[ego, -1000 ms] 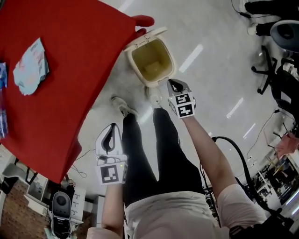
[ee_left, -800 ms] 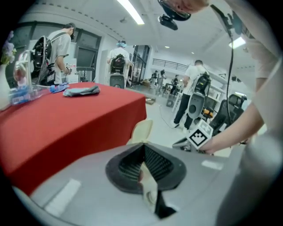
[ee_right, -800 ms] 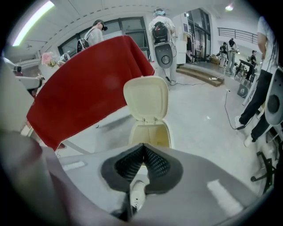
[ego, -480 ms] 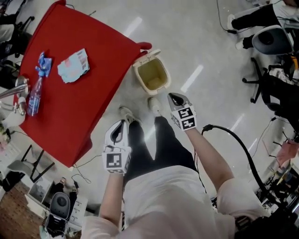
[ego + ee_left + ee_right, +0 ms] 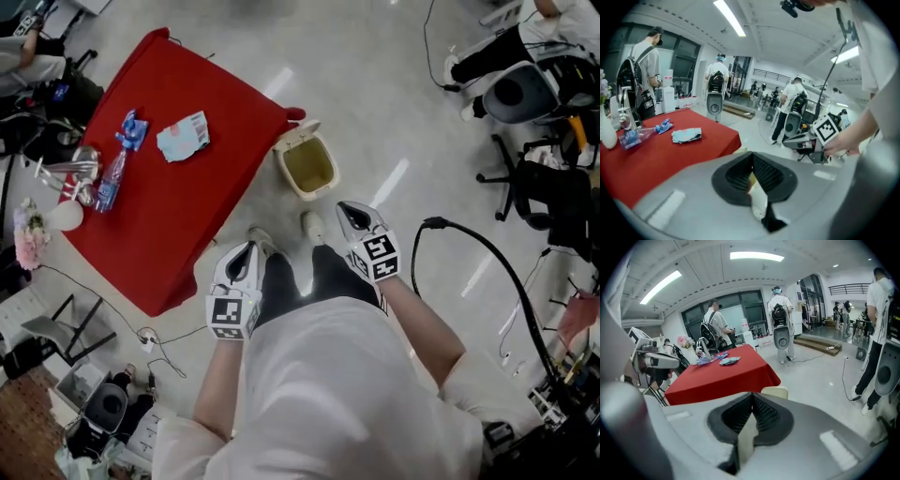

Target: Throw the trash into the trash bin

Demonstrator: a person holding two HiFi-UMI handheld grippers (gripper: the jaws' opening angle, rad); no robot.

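No word, number or brand is legible: the left gripper (image 5: pixel 242 255) and right gripper (image 5: pixel 350 212) carry only black-and-white square patterns, and print on the packet (image 5: pixel 183 137) and the bottle (image 5: pixel 110 179) on the red table (image 5: pixel 187 220) is too small to read.

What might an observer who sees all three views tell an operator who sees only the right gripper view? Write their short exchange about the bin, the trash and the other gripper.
Operator: I see only a cream edge past my jaws. Is the bin open?
Observer: Yes. The head view shows the trash bin on the floor by the red table, with its lid flipped up.
Operator: What trash lies on the table?
Observer: A crumpled pale packet, a blue wrapper and a plastic bottle on its side.
Operator: Is the left gripper carrying anything?
Observer: No. The left gripper view shows the left gripper with its jaws together and nothing between them.
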